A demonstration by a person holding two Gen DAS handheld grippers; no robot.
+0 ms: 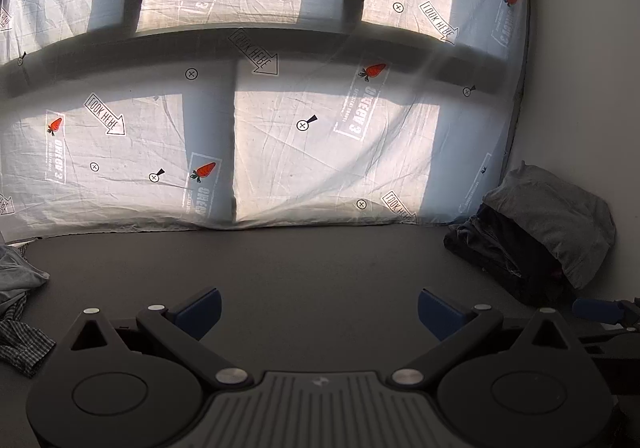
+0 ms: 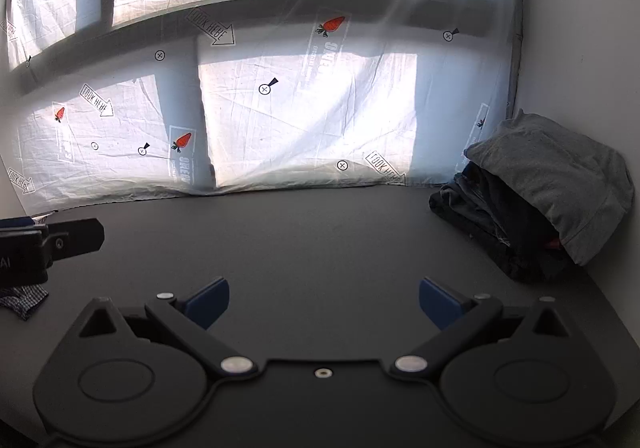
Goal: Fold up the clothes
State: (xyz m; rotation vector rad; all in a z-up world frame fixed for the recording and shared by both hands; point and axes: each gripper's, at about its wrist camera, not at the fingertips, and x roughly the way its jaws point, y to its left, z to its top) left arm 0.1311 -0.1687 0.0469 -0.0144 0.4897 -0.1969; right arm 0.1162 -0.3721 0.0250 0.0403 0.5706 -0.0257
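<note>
A stack of folded clothes (image 1: 536, 232) sits at the table's far right corner, with a grey garment (image 2: 560, 175) on top and dark ones beneath. Unfolded clothes (image 1: 18, 304) lie crumpled at the left edge, a grey piece over a checked one (image 2: 22, 298). My left gripper (image 1: 318, 312) hovers open over the bare dark table (image 1: 304, 268), holding nothing. My right gripper (image 2: 324, 302) is open too and holds nothing. Part of the left gripper (image 2: 48, 244) shows at the left of the right wrist view.
A white printed sheet (image 1: 280, 127) with carrots and arrows hangs behind the table, lit by a window. A white wall (image 2: 580, 27) closes the right side next to the folded stack.
</note>
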